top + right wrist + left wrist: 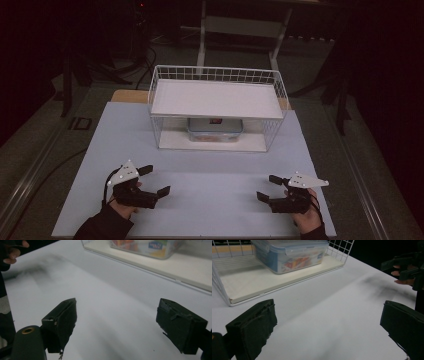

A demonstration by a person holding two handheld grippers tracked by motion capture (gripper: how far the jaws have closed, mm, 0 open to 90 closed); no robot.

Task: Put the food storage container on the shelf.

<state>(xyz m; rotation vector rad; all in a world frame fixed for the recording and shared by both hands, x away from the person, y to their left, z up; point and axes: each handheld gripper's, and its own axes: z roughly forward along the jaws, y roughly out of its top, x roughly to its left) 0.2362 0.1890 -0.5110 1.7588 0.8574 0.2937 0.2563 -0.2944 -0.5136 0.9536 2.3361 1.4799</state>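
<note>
— Starting nearest the camera: both hands sit low in the high view, each holding tongs just above the white counter point(125, 135). Left tongs point(154, 180) at lower left, right tongs point(267, 187) at lower right, well apart from each other.

— State of the jaws?

— Both released. In the left gripper view the two black jaws stand wide with bare counter between them; same in the right gripper view. Nothing gripped by either.

— Then what is being worked on?

— Farther up, at frame centre, a white wire rack point(159, 87) with a flat upper shelf point(215, 99). On its lower board, under that shelf, sits a clear lidded food container point(215, 130); blue clips and a coloured label read in the left gripper view point(292, 253). Well apart from both tongs, and both point towards it.

— Step in hand?

— My reading: the start, a reach not yet begun. Container untouched on the lower board.

— What does the next move call for?

— Likely going forward and low, under the upper shelf, through the rack's open front. Little headroom, so a flat approach. The container looks wider than one jaw spread; probably one set of tongs at each side, or a grip on a lid clip.
</note>
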